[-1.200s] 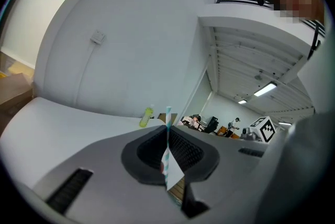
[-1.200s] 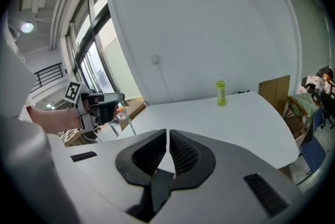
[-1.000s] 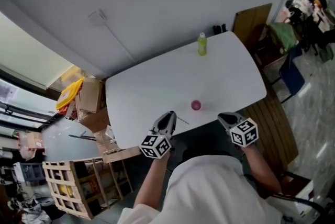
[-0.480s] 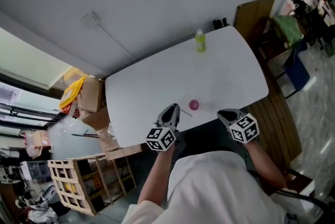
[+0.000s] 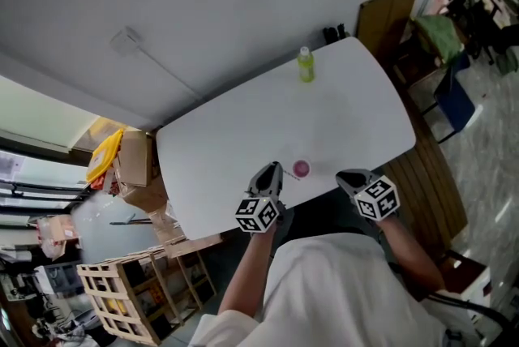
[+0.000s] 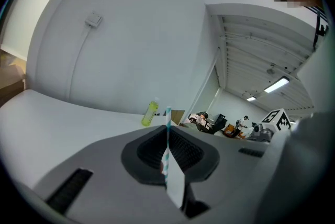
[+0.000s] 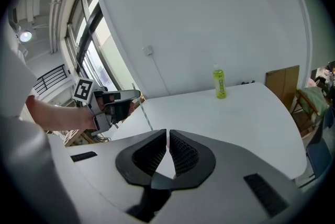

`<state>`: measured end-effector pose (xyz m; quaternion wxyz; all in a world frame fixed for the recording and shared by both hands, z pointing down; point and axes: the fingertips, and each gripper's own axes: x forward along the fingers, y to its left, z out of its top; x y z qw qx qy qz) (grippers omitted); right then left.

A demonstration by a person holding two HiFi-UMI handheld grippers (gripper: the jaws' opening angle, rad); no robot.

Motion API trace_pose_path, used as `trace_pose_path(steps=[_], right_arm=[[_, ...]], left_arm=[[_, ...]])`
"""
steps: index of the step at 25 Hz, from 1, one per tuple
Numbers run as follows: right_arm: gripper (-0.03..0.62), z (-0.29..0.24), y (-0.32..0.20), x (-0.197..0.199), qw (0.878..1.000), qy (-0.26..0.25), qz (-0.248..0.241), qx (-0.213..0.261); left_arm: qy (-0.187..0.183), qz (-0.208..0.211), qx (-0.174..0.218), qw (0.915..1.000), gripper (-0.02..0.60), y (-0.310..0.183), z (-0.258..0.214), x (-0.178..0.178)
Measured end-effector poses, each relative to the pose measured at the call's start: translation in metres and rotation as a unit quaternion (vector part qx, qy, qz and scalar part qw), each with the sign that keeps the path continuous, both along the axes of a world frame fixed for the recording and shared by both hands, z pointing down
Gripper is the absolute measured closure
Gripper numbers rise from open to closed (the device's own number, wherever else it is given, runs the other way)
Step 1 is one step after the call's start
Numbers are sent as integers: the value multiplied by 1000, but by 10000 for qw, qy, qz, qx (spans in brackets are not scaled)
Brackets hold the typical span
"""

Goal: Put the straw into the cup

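The person is standing at the near edge of a rounded white table (image 5: 243,134), holding one gripper in each hand out over it. The left gripper (image 5: 272,169) is clenching a thin paper straw with white and teal stripes (image 6: 168,124); its jaws are pressing together on the straw, which is sticking out past the tips, with a white flap of paper hanging from it near the pads. In the right gripper view that same straw is showing as a fine slanted line poking out of the left gripper above the table's left edge.

A small pink cup (image 5: 301,168) is sitting on the table close to the near edge, between the two grippers and just beside the left one's tip. The straw is in the air near the cup, not inside it.

The right gripper (image 5: 347,176) is hovering at the table's edge to the right of the cup, its jaws drawn nearly together with nothing between them.

A yellow-green plastic bottle with a green cap (image 5: 305,64) is standing upright at the far side of the table, well apart from the cup.
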<state>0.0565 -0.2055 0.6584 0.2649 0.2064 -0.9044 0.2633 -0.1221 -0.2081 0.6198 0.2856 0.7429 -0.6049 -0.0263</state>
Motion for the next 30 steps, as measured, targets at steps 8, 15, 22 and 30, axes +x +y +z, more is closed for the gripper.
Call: trace_pose_path(steps=[8,15,22,30], right_arm=[[553,0,-9,-11,9999,122,70,3],[553,2,-17,-18,9996,264,84,4],[553,2,-28,-16,9991,395,178,12],[553,24,-34,-14,9978,604,224,-177]], left_arm=[[-216,380,-140,9989,568,-24,33,7],[-236,482,-235,9983,568,-40,54,4],[-146,608,-488,9969,568,-45,86,11],[-89,758,-657,9949,566,-49,97,16]])
